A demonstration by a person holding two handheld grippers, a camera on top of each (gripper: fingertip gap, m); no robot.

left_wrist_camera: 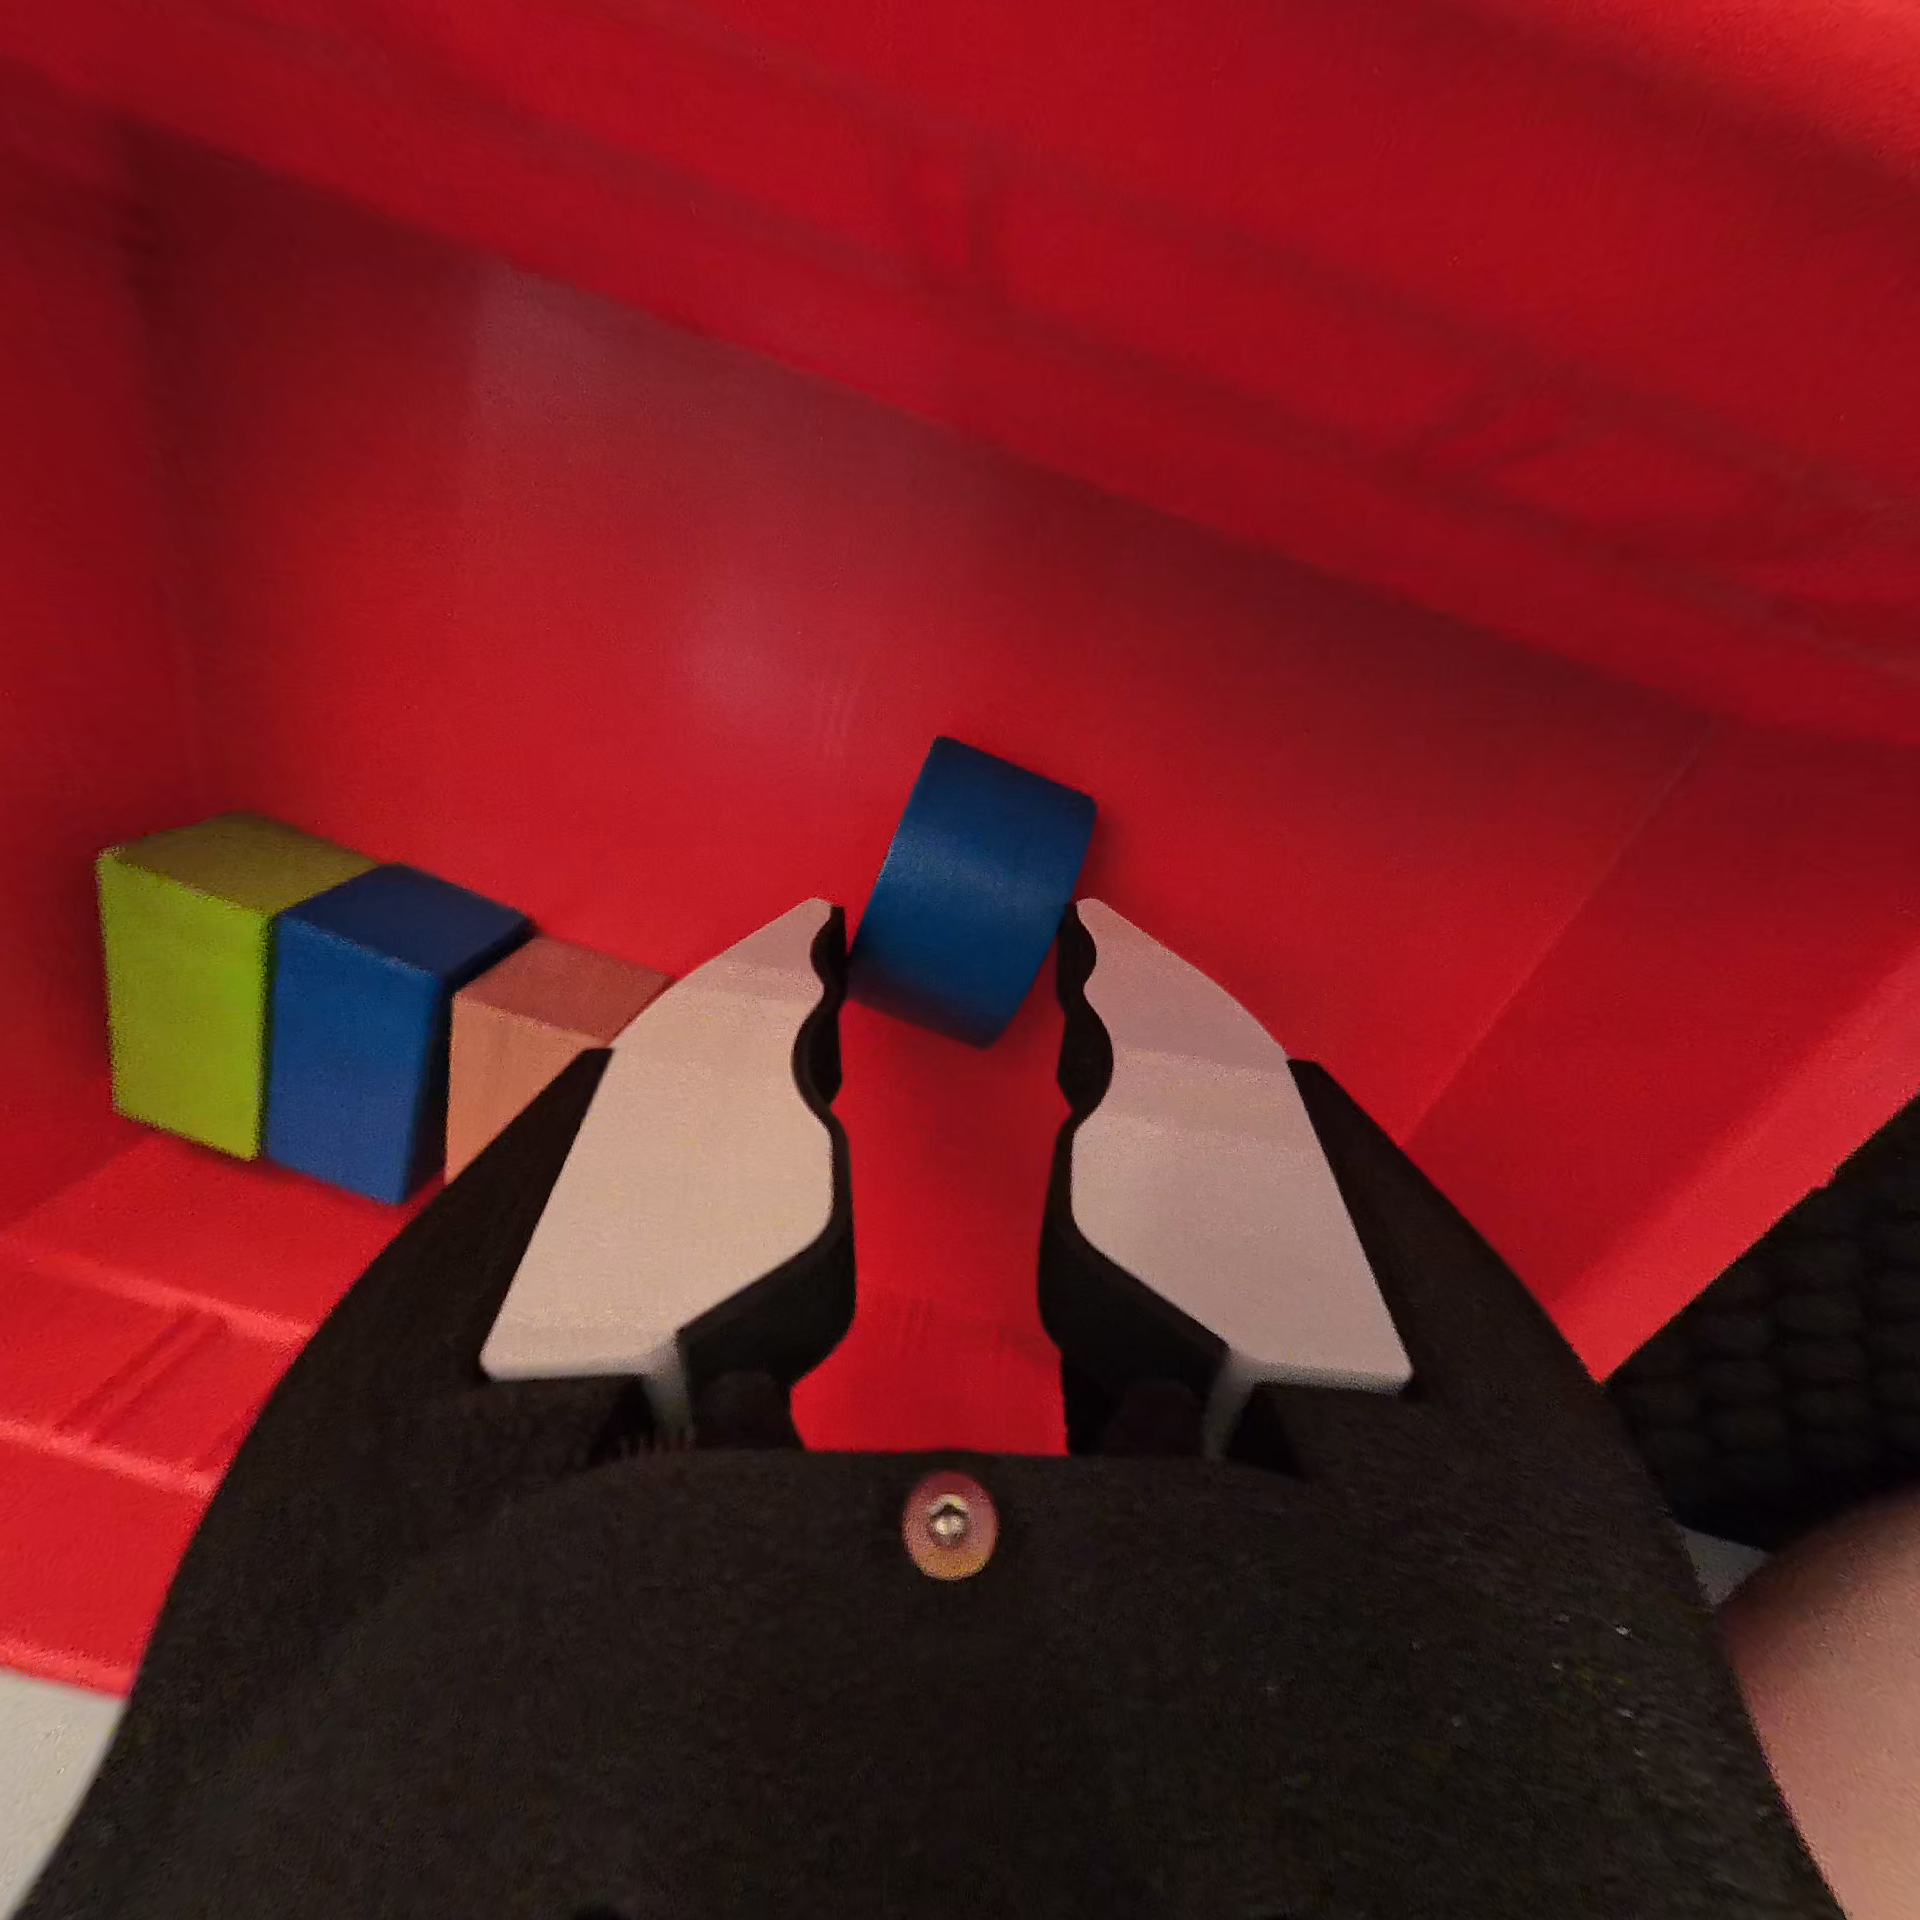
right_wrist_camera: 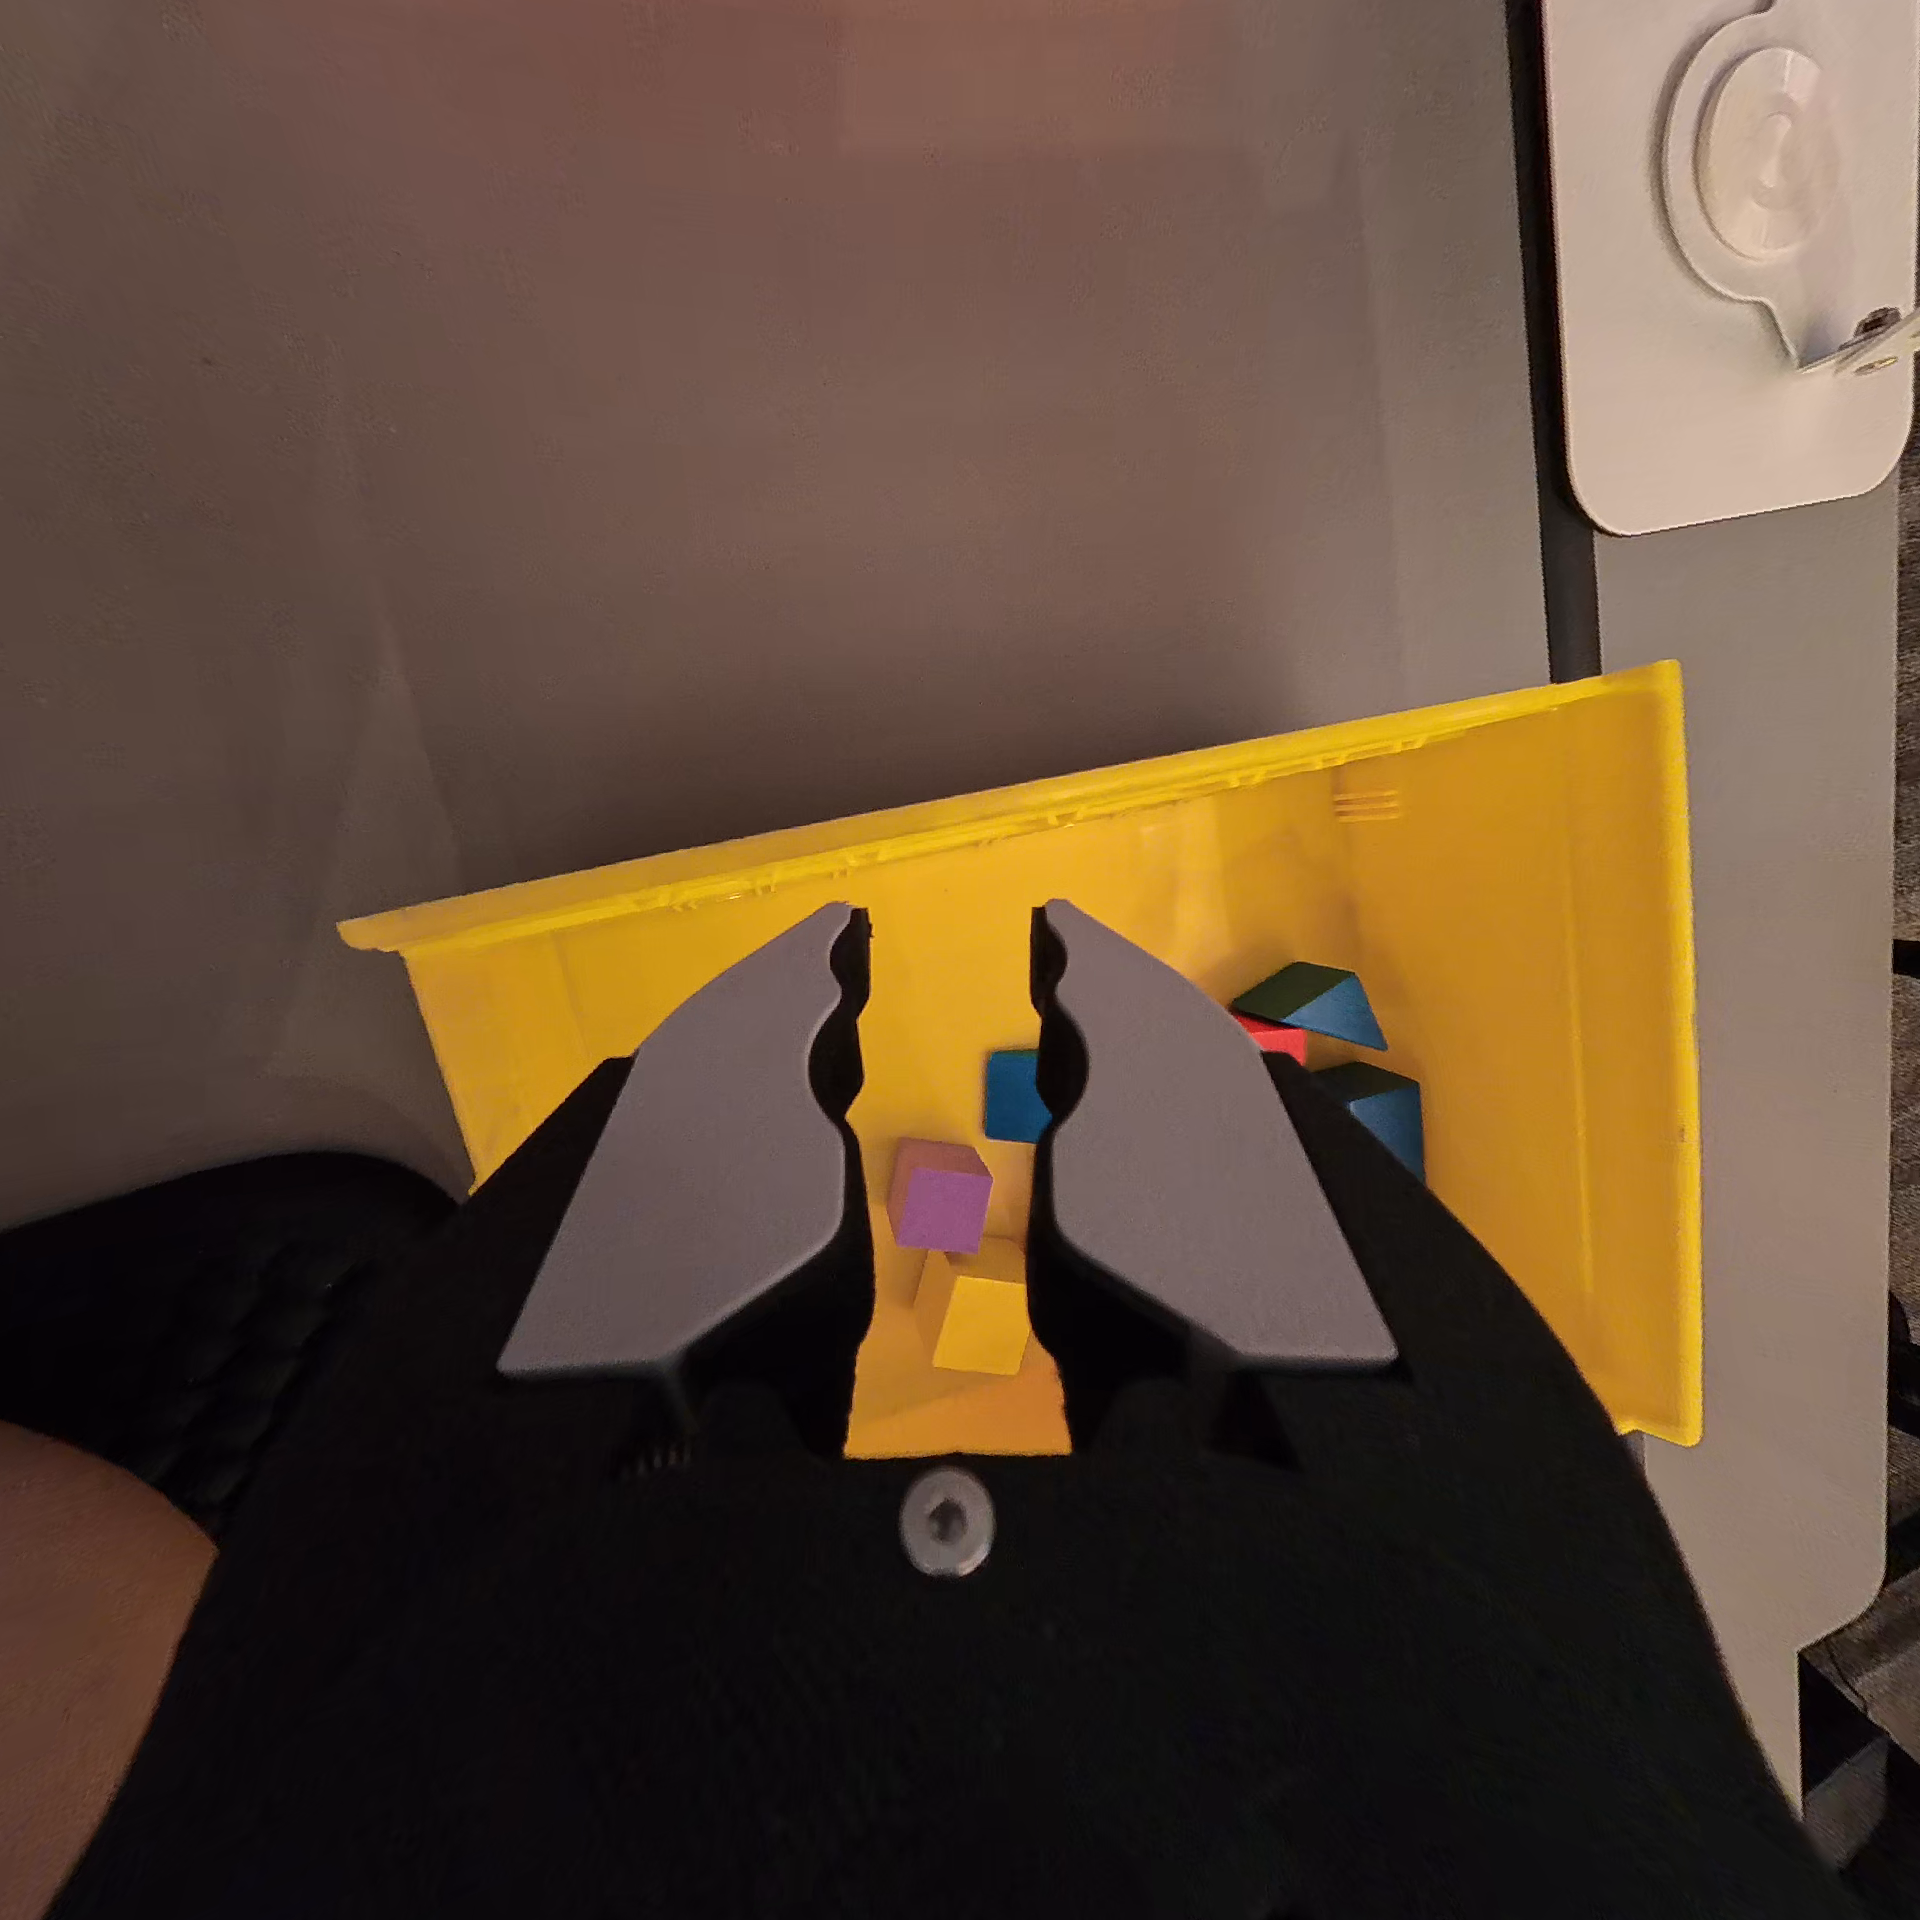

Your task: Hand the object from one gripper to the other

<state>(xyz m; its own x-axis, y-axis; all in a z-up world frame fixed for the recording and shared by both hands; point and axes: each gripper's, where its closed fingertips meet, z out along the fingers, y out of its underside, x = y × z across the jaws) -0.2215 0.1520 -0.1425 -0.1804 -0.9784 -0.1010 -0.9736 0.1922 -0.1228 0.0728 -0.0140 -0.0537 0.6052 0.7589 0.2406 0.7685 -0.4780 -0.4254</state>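
Observation:
A blue cylinder (left_wrist_camera: 971,883) sits tilted between the tips of my left gripper (left_wrist_camera: 956,920) inside a red bin (left_wrist_camera: 727,520). Both fingertips press its curved sides, so the gripper is shut on it. My right gripper (right_wrist_camera: 951,925) hangs over a yellow bin (right_wrist_camera: 1558,1039) with its jaws apart and nothing between them. Neither gripper shows in the other's view.
A green block (left_wrist_camera: 182,997), a blue block (left_wrist_camera: 353,1039) and a tan block (left_wrist_camera: 520,1029) stand in a row at the red bin's left wall. The yellow bin holds a purple cube (right_wrist_camera: 940,1205), a yellow cube (right_wrist_camera: 982,1325), a blue block (right_wrist_camera: 1013,1096) and blue-green wedges (right_wrist_camera: 1320,1003). A white plate (right_wrist_camera: 1714,260) lies at the far right.

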